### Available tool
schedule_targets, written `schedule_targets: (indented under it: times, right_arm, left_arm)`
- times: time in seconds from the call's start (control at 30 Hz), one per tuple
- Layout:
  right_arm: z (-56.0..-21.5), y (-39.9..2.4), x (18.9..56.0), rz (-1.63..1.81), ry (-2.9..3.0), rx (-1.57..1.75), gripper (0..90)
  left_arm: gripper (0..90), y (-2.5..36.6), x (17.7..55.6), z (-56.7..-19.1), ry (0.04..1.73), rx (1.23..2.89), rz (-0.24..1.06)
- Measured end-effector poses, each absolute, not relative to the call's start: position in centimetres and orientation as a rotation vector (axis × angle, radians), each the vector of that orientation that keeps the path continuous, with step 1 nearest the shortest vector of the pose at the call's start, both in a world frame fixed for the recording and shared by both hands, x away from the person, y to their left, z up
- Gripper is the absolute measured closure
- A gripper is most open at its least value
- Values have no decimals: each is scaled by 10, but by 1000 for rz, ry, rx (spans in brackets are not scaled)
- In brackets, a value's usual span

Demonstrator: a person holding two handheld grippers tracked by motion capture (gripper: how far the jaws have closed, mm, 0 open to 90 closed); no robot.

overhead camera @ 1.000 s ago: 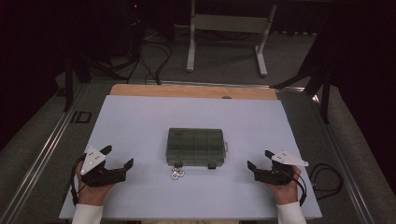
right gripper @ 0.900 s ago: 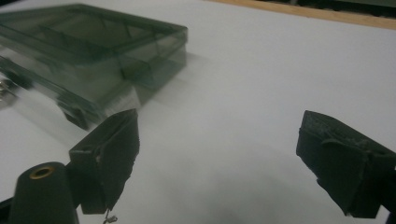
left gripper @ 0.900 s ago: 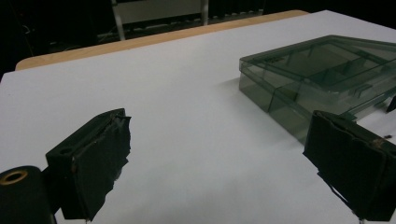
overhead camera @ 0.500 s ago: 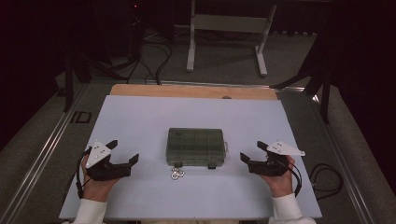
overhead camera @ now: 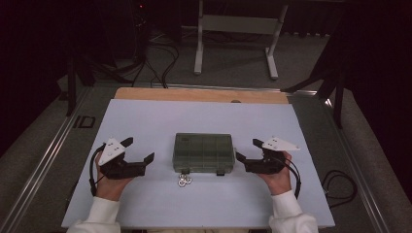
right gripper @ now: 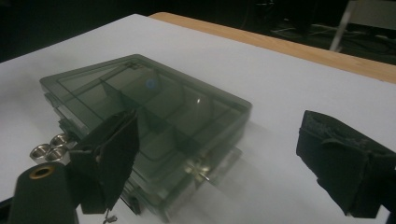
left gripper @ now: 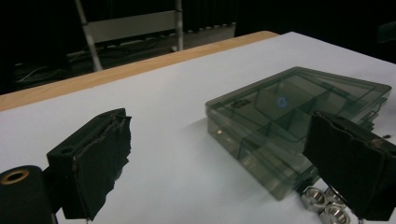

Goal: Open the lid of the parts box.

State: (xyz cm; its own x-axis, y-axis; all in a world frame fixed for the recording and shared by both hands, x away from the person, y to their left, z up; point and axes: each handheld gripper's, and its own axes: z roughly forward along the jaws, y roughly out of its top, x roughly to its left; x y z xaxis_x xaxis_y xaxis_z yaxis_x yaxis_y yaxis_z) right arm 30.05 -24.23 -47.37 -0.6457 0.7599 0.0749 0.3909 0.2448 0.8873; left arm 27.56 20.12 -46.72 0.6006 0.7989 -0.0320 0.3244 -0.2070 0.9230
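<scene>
**Grippers flank the closed box**

Both grippers sit spread and empty: left gripper (overhead camera: 140,152) well to one side of the compartment box (overhead camera: 203,152), right gripper (overhead camera: 246,151) just beside its other end. Loose steel nuts (overhead camera: 184,180) lie against the box's near edge, between the two. A careless approach could shove the box and scatter them.

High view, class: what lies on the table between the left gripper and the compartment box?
Nothing: between the left gripper and the compartment box, the high view shows bare white table.
</scene>
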Motion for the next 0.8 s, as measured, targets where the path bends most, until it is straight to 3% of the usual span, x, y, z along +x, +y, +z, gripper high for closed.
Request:
schedule_targets:
  times: [0.8]
  right_arm:
    - [-490,-208,311,1346,2335,979,104]
  left_arm:
    - [79,148,295,-493,771,1933,441]
